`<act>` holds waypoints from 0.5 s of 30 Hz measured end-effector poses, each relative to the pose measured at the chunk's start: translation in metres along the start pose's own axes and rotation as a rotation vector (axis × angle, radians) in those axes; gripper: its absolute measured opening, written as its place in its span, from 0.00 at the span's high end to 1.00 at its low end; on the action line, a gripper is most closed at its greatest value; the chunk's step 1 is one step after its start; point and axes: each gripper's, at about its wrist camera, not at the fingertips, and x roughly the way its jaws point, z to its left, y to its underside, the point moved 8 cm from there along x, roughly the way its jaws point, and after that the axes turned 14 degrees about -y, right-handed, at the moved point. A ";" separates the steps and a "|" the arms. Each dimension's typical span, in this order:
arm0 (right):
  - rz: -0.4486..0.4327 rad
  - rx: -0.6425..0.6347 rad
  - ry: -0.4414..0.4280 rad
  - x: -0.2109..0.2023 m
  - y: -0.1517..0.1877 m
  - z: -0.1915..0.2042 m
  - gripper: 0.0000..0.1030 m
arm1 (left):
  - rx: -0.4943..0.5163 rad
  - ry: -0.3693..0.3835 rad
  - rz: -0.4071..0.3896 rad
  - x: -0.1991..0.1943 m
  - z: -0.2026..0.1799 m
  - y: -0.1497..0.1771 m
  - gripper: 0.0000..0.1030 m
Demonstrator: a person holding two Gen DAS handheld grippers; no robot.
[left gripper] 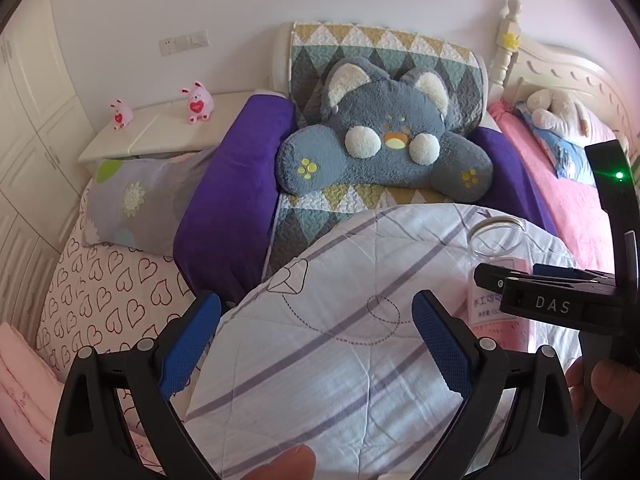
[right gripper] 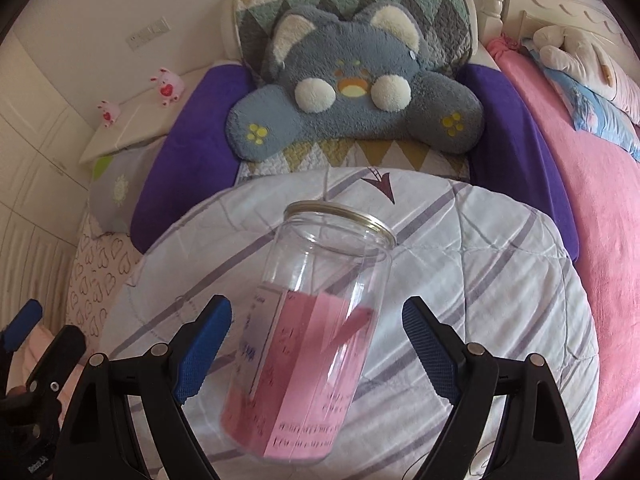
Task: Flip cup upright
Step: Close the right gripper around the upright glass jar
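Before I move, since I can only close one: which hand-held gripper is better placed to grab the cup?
Right. The cup sits between its open fingers; the left hand-held gripper frames only quilt.

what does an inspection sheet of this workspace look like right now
surface: white quilt with purple stripes, folded on a bed
job's things: clear cup with pink label, mouth up, standing between the right fingers, slightly tilted in that view
clutter: grey cat cushion; two pink bunny toys on a side table; white plush on pink bedding
grippers: left gripper open over the quilt; right gripper open, pads clear of the cup
cables: nothing seen
surroundings: bedroom, white wall, wardrobe doors
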 end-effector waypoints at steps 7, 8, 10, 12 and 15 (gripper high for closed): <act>0.116 0.048 -0.049 0.022 0.002 -0.003 0.14 | -0.035 0.019 0.024 0.016 -0.001 -0.002 0.05; 0.127 0.042 -0.047 0.024 0.003 -0.003 0.14 | -0.037 0.024 0.029 0.018 -0.002 -0.002 0.05; 0.152 0.040 -0.061 0.027 0.003 -0.001 0.14 | -0.033 0.027 0.034 0.020 -0.003 -0.001 0.05; 0.168 0.040 -0.057 0.030 0.003 -0.002 0.26 | -0.031 0.029 0.035 0.020 -0.004 0.000 0.05; 0.184 0.034 -0.064 0.033 0.004 -0.003 0.26 | -0.027 0.036 0.034 0.019 -0.005 0.002 0.05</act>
